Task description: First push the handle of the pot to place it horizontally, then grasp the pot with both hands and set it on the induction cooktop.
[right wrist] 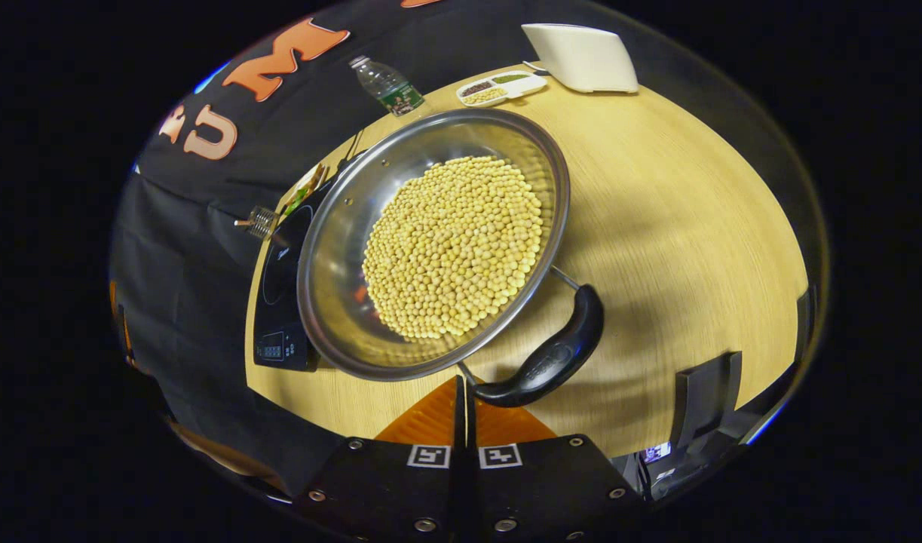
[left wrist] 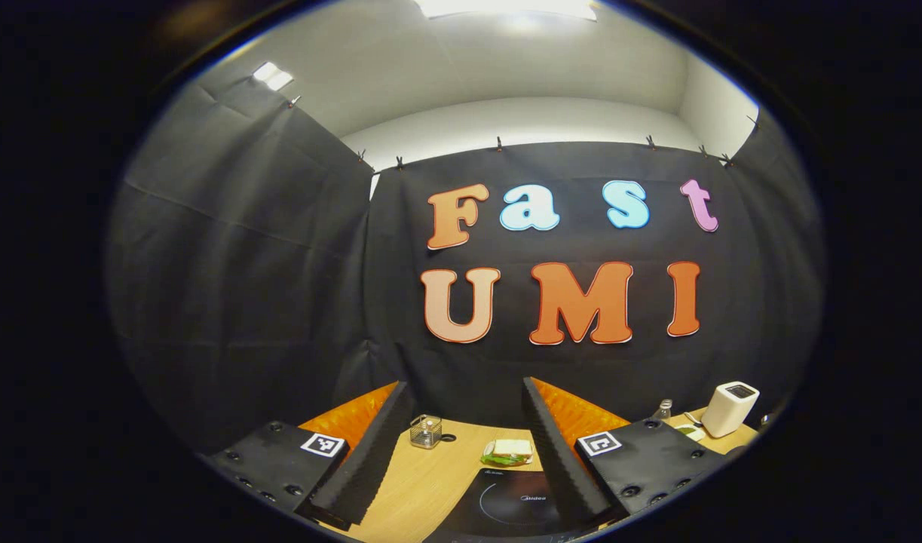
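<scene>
Stainless steel forms the pot (right wrist: 430, 241), which is sitting on the wooden tabletop (right wrist: 679, 226) and holding a layer of yellow beans (right wrist: 457, 245). In the right gripper view the pot's far side is overlapping the near edge of the black induction cooktop (right wrist: 280, 302), and whether it is touching the cooktop cannot be told. The pot's black handle (right wrist: 547, 354) is lying out from the rim on two wire arms, toward the near edge of the tabletop.

The right gripper (right wrist: 464, 400) is hanging over the near edge with its two fingers pressed together and holding nothing; the fingertips are sitting just beside the inner end of the handle, and contact cannot be told.

In the left gripper view the left gripper (left wrist: 468, 445) is pointing at the back wall with its fingers spread wide and holding nothing. Between those fingers the cooktop (left wrist: 513, 505) is lying at the near edge. Beyond it a sandwich (left wrist: 510, 451) and a small glass jar (left wrist: 426, 431) are resting toward the far edge.

Along the far edge in the right gripper view, a plastic bottle (right wrist: 387, 87), a divided tray (right wrist: 502, 87) and a white appliance (right wrist: 581, 56) are standing well apart from the pot.
</scene>
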Tool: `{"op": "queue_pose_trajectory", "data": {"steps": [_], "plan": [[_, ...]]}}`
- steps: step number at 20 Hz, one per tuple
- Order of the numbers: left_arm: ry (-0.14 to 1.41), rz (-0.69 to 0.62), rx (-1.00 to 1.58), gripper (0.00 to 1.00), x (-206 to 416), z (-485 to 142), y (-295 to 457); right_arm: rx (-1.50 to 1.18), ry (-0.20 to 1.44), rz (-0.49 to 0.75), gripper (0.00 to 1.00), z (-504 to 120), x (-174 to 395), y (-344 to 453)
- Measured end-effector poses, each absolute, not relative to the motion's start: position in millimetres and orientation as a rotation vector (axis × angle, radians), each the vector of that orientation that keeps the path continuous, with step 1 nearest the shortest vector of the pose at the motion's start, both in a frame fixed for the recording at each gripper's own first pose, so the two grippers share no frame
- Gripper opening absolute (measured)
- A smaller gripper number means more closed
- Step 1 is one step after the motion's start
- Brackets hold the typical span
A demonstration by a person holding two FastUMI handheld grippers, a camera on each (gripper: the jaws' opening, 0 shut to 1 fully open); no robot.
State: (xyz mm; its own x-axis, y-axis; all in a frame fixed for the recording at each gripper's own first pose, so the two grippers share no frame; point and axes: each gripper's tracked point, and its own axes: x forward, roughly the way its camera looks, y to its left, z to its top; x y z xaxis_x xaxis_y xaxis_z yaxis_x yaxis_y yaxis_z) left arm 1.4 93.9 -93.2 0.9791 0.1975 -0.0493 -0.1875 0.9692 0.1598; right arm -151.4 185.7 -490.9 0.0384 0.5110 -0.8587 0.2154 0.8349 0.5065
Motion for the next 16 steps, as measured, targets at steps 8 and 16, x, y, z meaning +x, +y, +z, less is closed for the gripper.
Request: {"op": "queue_pose_trajectory", "data": {"steps": [8,16], "plan": [[0.111,0.212,0.169,0.97,5.9,-109.2,99.4,0.564,1.554,0.192,0.00,-506.6,-136.7,162.6],[0.133,0.234,0.186,0.97,8.9,-120.9,107.8,0.497,1.537,0.150,0.00,-517.6,-118.9,138.3]]}}
